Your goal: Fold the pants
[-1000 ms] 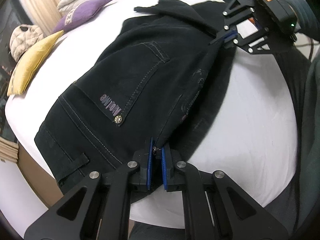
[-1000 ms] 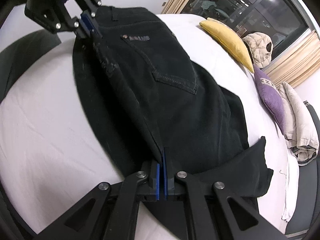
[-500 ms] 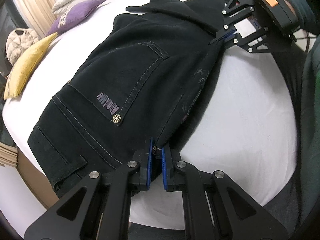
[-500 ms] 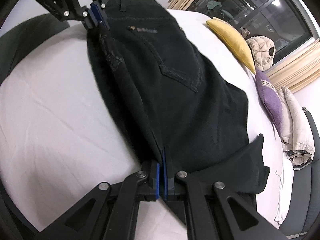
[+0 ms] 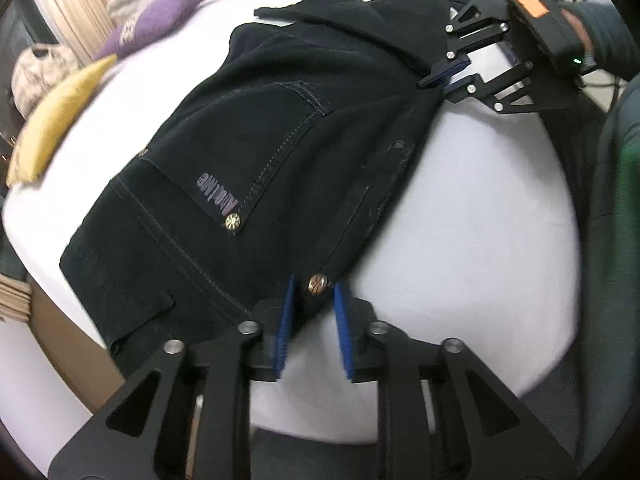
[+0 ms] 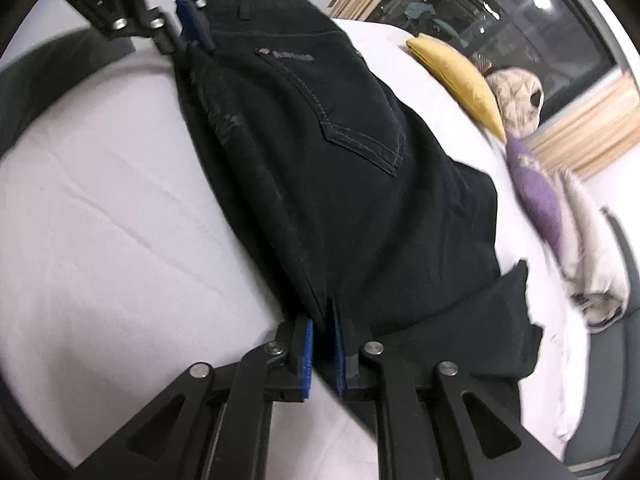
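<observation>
- The left gripper [image 5: 311, 322] has its 2 blue pads spread apart; the waistband corner with its brass button [image 5: 319, 283] sits loose in the gap, so nothing is pinched there.
- The right gripper [image 6: 322, 350] also has its pads parted, though less widely. The folded edge of the pants [image 6: 340, 184] runs between them, and I cannot tell whether either pad touches the cloth.
- The pants lie folded lengthwise on the white bed [image 5: 472, 216], 1 back pocket [image 5: 256, 148] facing up, the waistband toward the left gripper and the legs running on past the right one.
- Beyond the right gripper, a leg end [image 6: 500, 332] lies out at an angle from the main stack rather than squared on it.
- Far side of the bed: a yellow cushion [image 6: 456, 76], a purple cushion [image 6: 536, 196] and pale bedding [image 6: 592, 256], well apart from the pants.
- Risk 1: backing out either gripper with a pad or linkage snagged on the button or the thick seam would drag the top layer and open the fold.
- Risk 2: the edge nearest the grippers looks slightly raised on the soft bed, so it may slump and shift the layers out of line.
- Risk 3: folding crosswise without first straightening the stray leg end would likely lock in a crooked, bulky bundle.
</observation>
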`<action>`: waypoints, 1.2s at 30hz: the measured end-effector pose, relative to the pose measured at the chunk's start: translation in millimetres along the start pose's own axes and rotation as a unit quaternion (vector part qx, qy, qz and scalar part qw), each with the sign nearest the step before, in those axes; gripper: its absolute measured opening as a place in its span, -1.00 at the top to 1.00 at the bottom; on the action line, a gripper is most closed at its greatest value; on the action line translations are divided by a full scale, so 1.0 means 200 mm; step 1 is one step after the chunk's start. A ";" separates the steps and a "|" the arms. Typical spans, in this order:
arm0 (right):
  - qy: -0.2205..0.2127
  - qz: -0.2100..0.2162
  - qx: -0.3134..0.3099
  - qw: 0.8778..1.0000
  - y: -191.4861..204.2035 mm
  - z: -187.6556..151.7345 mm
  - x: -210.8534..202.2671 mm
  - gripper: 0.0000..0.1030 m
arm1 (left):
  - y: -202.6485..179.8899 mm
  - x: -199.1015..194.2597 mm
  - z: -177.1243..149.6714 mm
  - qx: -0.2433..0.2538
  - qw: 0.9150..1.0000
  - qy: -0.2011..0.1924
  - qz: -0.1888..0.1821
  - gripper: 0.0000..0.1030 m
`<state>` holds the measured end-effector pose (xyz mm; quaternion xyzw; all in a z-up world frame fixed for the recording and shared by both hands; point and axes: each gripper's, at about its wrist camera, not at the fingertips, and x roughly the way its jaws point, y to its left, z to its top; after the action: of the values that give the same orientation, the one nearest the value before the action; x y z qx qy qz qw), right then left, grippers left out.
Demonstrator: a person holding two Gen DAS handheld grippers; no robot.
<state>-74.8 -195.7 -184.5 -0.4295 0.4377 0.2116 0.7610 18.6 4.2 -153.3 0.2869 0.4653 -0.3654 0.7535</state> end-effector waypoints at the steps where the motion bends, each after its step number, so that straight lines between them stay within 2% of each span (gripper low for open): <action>1: 0.000 0.012 0.014 1.000 -0.03 0.00 -0.02 0.76 | 0.02 -0.03 0.01 -0.010 1.000 -0.002 -0.010 0.61; 5: -0.022 0.049 0.110 0.992 -0.21 0.01 -0.09 0.76 | 0.11 -0.16 0.14 -0.062 0.996 -0.061 -0.023 0.61; 7: -0.040 0.065 0.162 0.984 -0.30 0.02 -0.11 0.67 | 0.15 -0.15 0.26 -0.090 0.991 -0.094 -0.021 0.61; 10: -0.059 0.084 0.200 0.974 -0.35 0.05 -0.10 0.66 | 0.17 -0.04 0.38 -0.114 0.988 -0.102 -0.020 0.61; 12: -0.074 0.101 0.221 0.967 -0.37 0.05 -0.08 0.42 | 0.18 0.09 0.42 -0.143 0.985 -0.097 -0.029 0.61; 13: -0.069 0.114 0.233 0.963 -0.37 0.02 -0.04 -0.05 | 0.21 0.18 0.43 -0.167 0.982 -0.081 -0.044 0.61; 14: -0.051 0.129 0.234 0.962 -0.35 0.00 0.00 -0.24 | 0.21 0.25 0.42 -0.178 0.980 -0.066 -0.053 0.61; 17: -0.012 0.133 0.202 0.970 -0.26 -0.07 0.06 -0.25 | 0.18 0.31 0.36 -0.169 0.981 -0.080 -0.047 0.61; 20: -0.016 0.137 0.196 0.971 -0.22 -0.12 0.02 -0.25 | 0.15 0.30 0.32 -0.155 0.986 -0.058 -0.031 0.61; 22: -0.015 0.147 0.213 0.966 -0.27 -0.12 -0.02 -0.24 | 0.16 0.26 0.32 -0.150 0.987 -0.048 -0.022 0.61; 23: -0.020 0.151 0.222 0.963 -0.29 -0.11 -0.05 -0.24 | 0.17 0.22 0.33 -0.155 0.986 -0.056 -0.026 0.61; 25: -0.058 0.158 0.248 0.954 -0.37 -0.08 -0.13 -0.24 | 0.19 0.13 0.40 -0.163 0.982 -0.092 -0.039 0.61; 28: -0.112 0.171 0.301 0.931 -0.53 -0.02 -0.16 -0.24 | 0.25 0.07 0.60 -0.159 0.977 -0.133 -0.043 0.61; 29: -0.118 0.173 0.312 0.927 -0.56 0.00 -0.14 -0.24 | 0.28 0.09 0.68 -0.159 0.976 -0.142 -0.043 0.61; 31: -0.101 0.180 0.327 0.922 -0.59 0.01 -0.02 -0.24 | 0.33 0.18 0.82 -0.164 0.974 -0.146 -0.057 0.61; 34: 0.000 0.165 0.347 0.923 -0.58 -0.08 0.19 -0.23 | 0.40 0.43 1.01 -0.194 0.972 -0.105 -0.080 0.61; 36: -0.008 0.171 0.366 0.915 -0.61 -0.14 0.17 -0.17 | 0.41 0.64 1.09 -0.196 0.978 -0.041 -0.058 0.61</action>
<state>14.2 -287.9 -163.1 -0.0385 0.5453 0.1666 0.8206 230.4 -153.8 -175.8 0.0911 0.5122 -0.3219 0.7910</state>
